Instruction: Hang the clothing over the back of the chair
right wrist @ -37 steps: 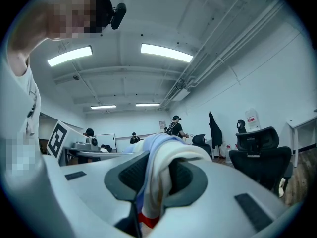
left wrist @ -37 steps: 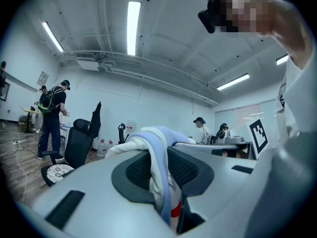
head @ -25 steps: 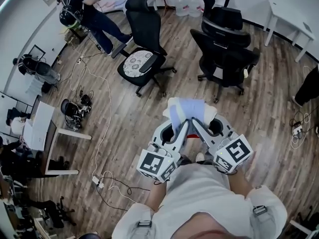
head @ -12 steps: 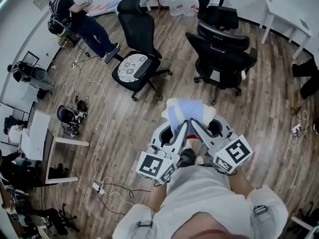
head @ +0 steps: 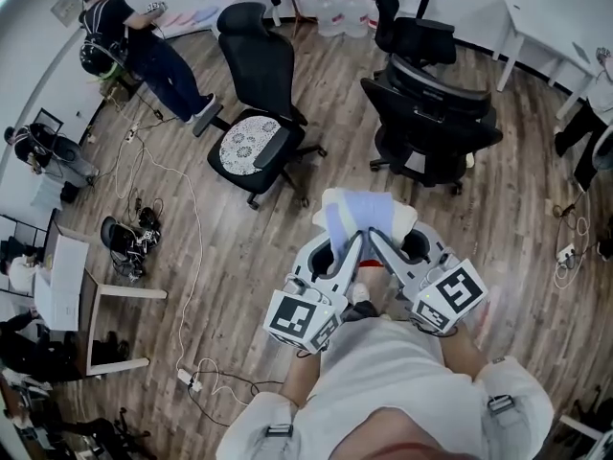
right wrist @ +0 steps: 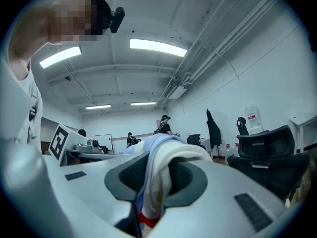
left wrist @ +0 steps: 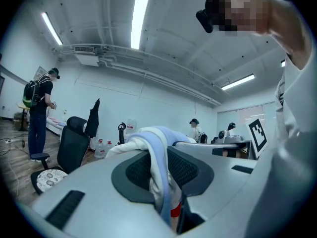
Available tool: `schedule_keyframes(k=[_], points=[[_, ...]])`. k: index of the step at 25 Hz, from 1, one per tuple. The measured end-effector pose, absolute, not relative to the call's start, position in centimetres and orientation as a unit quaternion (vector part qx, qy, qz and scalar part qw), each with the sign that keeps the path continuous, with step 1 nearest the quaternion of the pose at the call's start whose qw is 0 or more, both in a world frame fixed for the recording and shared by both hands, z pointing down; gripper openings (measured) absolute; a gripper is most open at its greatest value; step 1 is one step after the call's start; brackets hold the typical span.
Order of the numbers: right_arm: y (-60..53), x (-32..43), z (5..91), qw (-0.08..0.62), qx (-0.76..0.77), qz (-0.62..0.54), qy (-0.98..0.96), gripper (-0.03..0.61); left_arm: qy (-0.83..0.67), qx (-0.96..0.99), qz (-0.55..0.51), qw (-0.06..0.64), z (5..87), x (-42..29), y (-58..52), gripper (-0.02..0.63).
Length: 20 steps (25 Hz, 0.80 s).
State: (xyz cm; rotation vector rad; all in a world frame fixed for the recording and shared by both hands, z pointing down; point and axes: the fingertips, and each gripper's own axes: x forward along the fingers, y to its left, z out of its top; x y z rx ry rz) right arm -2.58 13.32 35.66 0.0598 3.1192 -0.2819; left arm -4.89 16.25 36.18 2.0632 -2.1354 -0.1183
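Observation:
In the head view a white and light blue garment (head: 359,214) is bunched between my two grippers, held level above the wood floor. My left gripper (head: 335,233) is shut on its left part and my right gripper (head: 397,230) on its right part. The left gripper view shows the garment (left wrist: 157,162) pinched between the jaws of the left gripper (left wrist: 163,192) and draped over them. The right gripper view shows the same cloth (right wrist: 157,175) in the right gripper (right wrist: 151,192). Ahead stand a black chair with a patterned seat (head: 257,113) and a black mesh chair (head: 431,113).
A third black chair (head: 407,27) stands further back by water bottles. A person (head: 134,41) stands at the far left near a table; another person's legs (head: 579,127) show at the right edge. Cables (head: 192,257) and a white desk (head: 72,286) lie left.
Both grippers have travelled across the floor with the garment still gripped. The view has shifted, so the patterned-seat chair now sits further left and lower, and the person at the right edge has come into view.

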Motion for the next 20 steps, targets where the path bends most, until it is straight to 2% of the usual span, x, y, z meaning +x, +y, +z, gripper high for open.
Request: schedule_keyframes(k=[8,20], points=[[11.8,-7.6,36.2,0.001,0.002,-0.093,0.996,0.094,-0.707,0.7,-0.039,0.092,36.8,-10.0,14.7,0.092],[8.3,-10.8,36.7,-0.006,-0.013,-0.105,0.994,0.094,-0.698,0.707,-0.037,0.104,37.2,-13.3,11.1,0.092]])
